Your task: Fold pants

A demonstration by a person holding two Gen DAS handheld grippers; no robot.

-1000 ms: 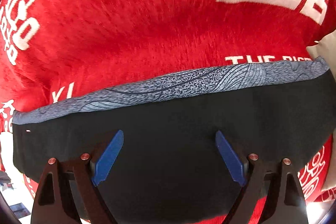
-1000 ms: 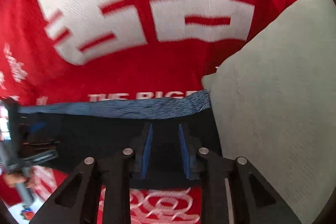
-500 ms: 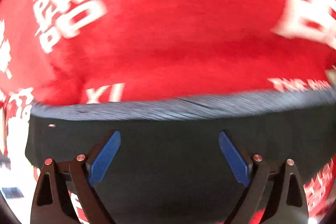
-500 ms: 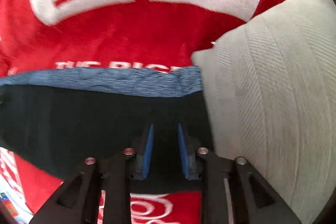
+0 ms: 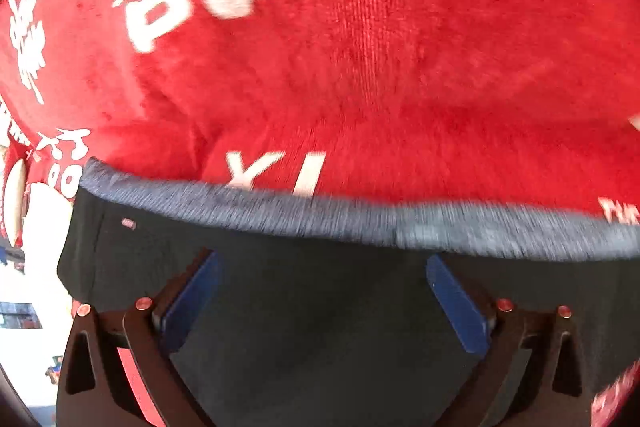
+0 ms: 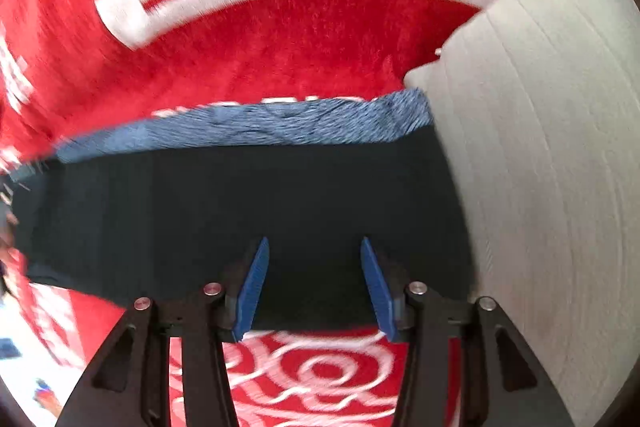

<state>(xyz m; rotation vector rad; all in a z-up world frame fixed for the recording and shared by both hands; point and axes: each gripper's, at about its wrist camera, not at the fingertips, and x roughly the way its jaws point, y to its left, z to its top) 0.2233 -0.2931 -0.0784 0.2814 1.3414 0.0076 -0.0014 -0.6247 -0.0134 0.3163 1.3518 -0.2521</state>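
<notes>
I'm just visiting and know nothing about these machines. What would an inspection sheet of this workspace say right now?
Surface: red plush blanket with white lettering.
Job's things: dark folded pants with grey-blue heathered waistband, lying flat on the blanket.
Clutter: grey ribbed cushion at the pants' right edge.
Grippers: left gripper open over the pants; right gripper open, holding nothing.
Cables: nothing seen.
Surroundings: blurred bright area at the lower left, unclear.
</notes>
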